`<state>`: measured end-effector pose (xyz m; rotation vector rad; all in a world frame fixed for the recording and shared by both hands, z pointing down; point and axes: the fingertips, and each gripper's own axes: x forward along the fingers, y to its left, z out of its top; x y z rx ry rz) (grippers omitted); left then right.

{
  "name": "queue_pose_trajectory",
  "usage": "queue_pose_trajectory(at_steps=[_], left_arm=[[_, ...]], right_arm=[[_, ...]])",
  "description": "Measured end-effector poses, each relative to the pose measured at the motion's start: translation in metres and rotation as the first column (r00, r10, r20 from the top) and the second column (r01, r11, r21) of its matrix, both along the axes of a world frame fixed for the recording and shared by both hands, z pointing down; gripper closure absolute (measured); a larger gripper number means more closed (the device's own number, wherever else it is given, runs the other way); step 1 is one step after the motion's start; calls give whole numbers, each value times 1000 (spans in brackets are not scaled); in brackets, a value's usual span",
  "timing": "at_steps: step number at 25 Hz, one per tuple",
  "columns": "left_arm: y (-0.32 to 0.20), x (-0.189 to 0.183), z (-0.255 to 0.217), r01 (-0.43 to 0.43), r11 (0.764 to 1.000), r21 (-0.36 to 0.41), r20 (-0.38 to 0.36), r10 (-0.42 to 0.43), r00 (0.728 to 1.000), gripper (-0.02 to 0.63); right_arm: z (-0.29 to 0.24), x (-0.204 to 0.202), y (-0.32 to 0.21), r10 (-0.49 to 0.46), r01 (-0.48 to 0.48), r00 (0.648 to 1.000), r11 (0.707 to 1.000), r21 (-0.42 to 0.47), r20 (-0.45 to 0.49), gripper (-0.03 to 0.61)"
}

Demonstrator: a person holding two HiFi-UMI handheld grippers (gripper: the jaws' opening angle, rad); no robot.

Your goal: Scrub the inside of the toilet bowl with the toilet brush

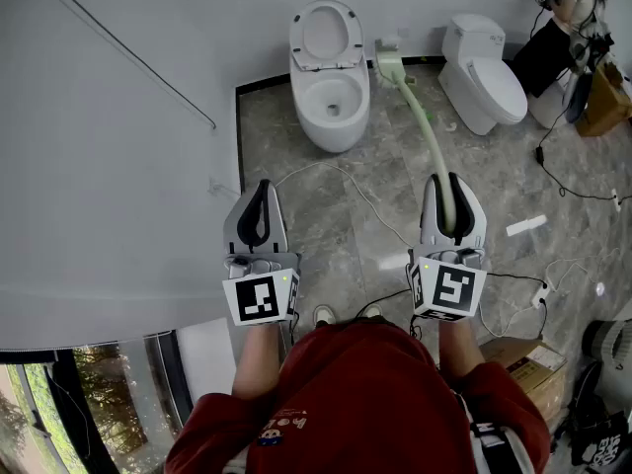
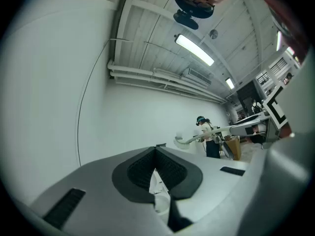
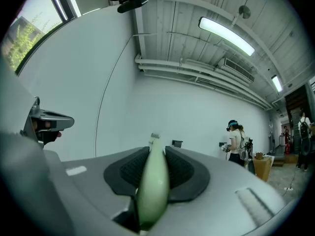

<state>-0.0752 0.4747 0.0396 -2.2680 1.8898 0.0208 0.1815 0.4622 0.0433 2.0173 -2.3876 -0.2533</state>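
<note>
The right gripper clamps the end of the pale-green toilet brush, its head just right of the open toilet bowl, upper centre; the left gripper is closed and empty. The long, light handle looks slick and likely to flex; a hold nearer mid-shaft would steady it.

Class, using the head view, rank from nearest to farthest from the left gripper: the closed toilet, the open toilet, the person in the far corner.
1. The open toilet, ahead and slightly right of the left gripper.
2. The closed toilet, farther right.
3. The person, far right corner.
</note>
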Motion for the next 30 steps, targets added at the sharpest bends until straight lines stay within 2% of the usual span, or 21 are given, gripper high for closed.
queue_pose_trajectory(at_steps=[13,18,20,24,30], left_arm=[[3,55,9,-21,999,-31,12,22,1000,607],[1,88,37,-35,995,-93,-55,30,998,607],[2,97,52,-21,993,-120,-57,14,998,607],[2,100,70,12,989,-147,-47,-19,999,607],[-23,91,68,31,989,-141,-39,-36,999,607]], right_arm=[[20,44,6,-10,11,999,1000,-29,30,466],[43,72,13,-23,26,999,997,-72,39,466],[54,82,15,-27,30,999,995,-92,42,466],[68,93,12,-19,26,998,992,-126,60,466],[69,85,-16,-30,37,998,991,-127,59,466]])
